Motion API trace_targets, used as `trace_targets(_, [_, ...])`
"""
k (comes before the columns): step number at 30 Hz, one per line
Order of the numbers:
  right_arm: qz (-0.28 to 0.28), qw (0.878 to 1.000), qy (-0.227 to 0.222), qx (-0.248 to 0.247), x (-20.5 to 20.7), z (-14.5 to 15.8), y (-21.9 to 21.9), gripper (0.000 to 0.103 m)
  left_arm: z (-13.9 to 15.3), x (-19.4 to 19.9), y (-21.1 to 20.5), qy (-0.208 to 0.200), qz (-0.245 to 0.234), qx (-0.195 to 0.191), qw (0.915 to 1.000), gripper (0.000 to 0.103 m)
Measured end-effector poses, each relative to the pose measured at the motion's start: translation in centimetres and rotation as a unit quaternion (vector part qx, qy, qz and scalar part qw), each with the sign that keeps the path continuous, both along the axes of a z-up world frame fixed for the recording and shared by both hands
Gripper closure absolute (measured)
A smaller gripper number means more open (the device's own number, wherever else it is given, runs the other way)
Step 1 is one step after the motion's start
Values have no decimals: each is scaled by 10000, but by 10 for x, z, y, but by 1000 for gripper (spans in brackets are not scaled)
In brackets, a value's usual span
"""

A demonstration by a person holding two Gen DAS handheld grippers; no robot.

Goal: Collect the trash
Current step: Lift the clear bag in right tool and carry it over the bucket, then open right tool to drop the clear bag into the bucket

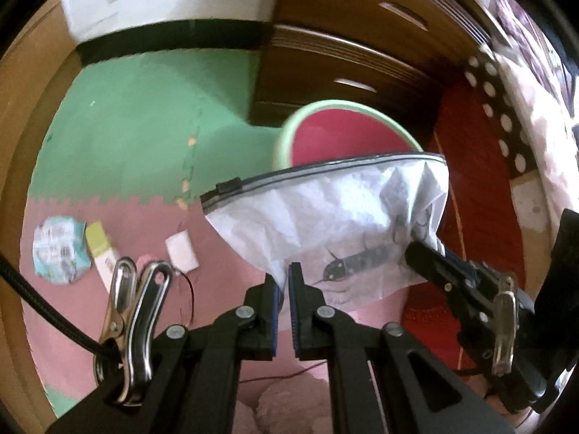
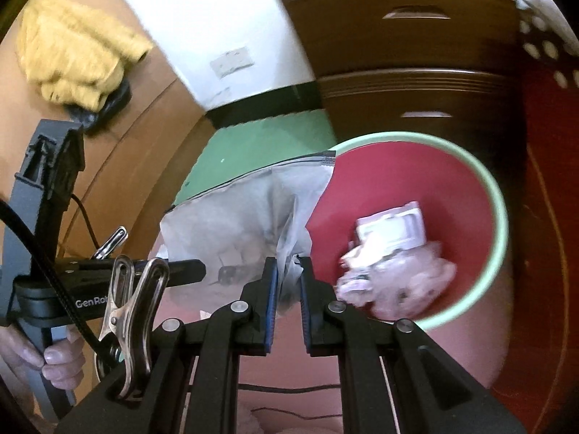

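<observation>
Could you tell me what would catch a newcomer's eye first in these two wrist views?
A white zip bag hangs in mid-frame, pinched by the left gripper and the right gripper. Just behind it stands a green-rimmed red bin with crumpled trash inside. More wrappers lie on the pink mat.

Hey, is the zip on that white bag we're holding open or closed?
Cannot tell. The white bag hangs between both claws, and its zip edge shows as one dark line with a slider, too blurred to judge.
</observation>
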State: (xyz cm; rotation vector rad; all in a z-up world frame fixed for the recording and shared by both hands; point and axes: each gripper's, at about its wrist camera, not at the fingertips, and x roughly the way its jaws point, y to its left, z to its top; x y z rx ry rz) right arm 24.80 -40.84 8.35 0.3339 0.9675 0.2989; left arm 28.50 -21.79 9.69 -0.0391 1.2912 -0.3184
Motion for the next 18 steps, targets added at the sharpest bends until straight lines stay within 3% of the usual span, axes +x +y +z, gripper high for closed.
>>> trace_targets(8, [-801,9966,114,141,7,-13,-51,91,-14,33,-62,12,-550,167,9983,98])
trace_targets(18, [-1179,9922,327,-246,17,-33,-76,91,-48,48,-103,103,-809,402,9959,98])
